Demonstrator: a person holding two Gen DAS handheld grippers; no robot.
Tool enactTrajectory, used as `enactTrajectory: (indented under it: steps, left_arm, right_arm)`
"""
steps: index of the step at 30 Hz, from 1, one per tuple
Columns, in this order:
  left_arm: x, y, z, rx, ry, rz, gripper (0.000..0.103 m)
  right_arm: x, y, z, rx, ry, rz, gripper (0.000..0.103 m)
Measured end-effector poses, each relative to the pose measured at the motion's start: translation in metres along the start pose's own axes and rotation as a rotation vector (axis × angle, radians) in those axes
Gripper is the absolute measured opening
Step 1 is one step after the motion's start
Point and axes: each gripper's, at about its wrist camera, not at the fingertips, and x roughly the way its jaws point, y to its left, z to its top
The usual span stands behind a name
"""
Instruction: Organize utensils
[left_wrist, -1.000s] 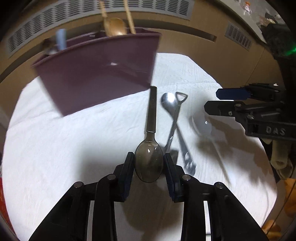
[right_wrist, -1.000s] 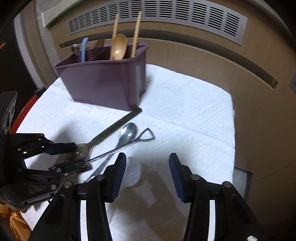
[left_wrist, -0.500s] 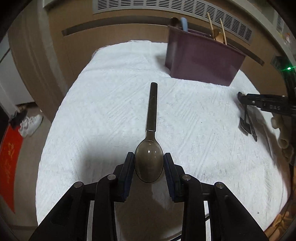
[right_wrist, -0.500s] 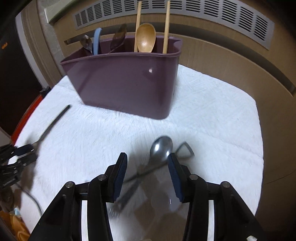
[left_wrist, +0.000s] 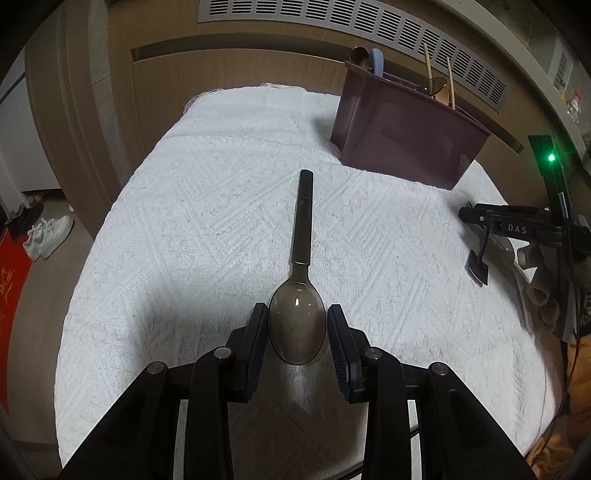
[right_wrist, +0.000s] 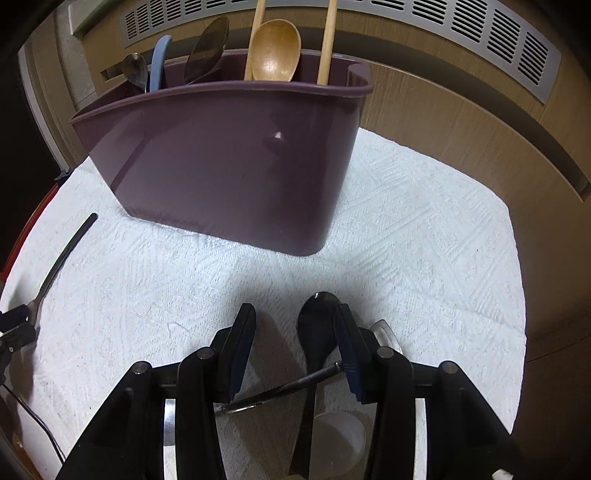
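Note:
My left gripper (left_wrist: 297, 325) is shut on the bowl of a brown translucent spoon (left_wrist: 302, 236). Its dark handle points away from me above the white cloth (left_wrist: 192, 229). The purple caddy (left_wrist: 402, 136) stands at the far right and holds a wooden spoon (right_wrist: 275, 50), chopsticks and other utensils. My right gripper (right_wrist: 295, 334) is open, low over the cloth in front of the caddy (right_wrist: 229, 158). A metal spoon (right_wrist: 317, 325) lies between its fingers, close against the right one. A thin metal utensil (right_wrist: 280, 387) crosses under it.
A pale translucent round piece (right_wrist: 340, 435) lies on the cloth below the right gripper. A wooden wall with a vent grille (left_wrist: 369, 26) runs behind the table. On the floor at left are white shoes (left_wrist: 48, 236) and a red mat.
My left gripper swung the brown spoon away from the other utensils and the caddy, then held still. My right gripper moved forward and down over the metal spoon, nearer the caddy.

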Motion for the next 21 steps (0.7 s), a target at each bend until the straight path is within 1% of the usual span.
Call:
enactTrajectory:
  steps: [2, 3, 4, 7, 11, 21]
  left_arm:
    - [0.000, 0.000, 0.001, -0.014, 0.001, 0.001, 0.035]
    - [0.001, 0.000, 0.002, -0.025, 0.001, 0.001, 0.036]
    - [0.001, 0.000, 0.002, -0.032, 0.001, 0.000, 0.037]
    - [0.002, -0.002, 0.004, -0.045, 0.003, 0.011, 0.038]
    - [0.003, -0.005, 0.004, -0.039, 0.010, 0.030, 0.039]
    - [0.003, -0.007, 0.004, -0.038, 0.022, 0.064, 0.041]
  right_arm:
    - [-0.001, 0.000, -0.001, -0.011, 0.003, 0.001, 0.034]
    - [-0.002, 0.003, -0.002, -0.022, 0.003, -0.001, 0.022]
    - [-0.002, 0.006, -0.002, -0.030, 0.004, -0.004, 0.012]
    - [-0.006, 0.015, -0.005, -0.051, 0.013, 0.010, 0.008]
    - [-0.010, 0.030, -0.008, -0.075, 0.020, 0.061, 0.007]
    - [-0.027, 0.084, -0.014, -0.152, 0.032, 0.221, 0.007]
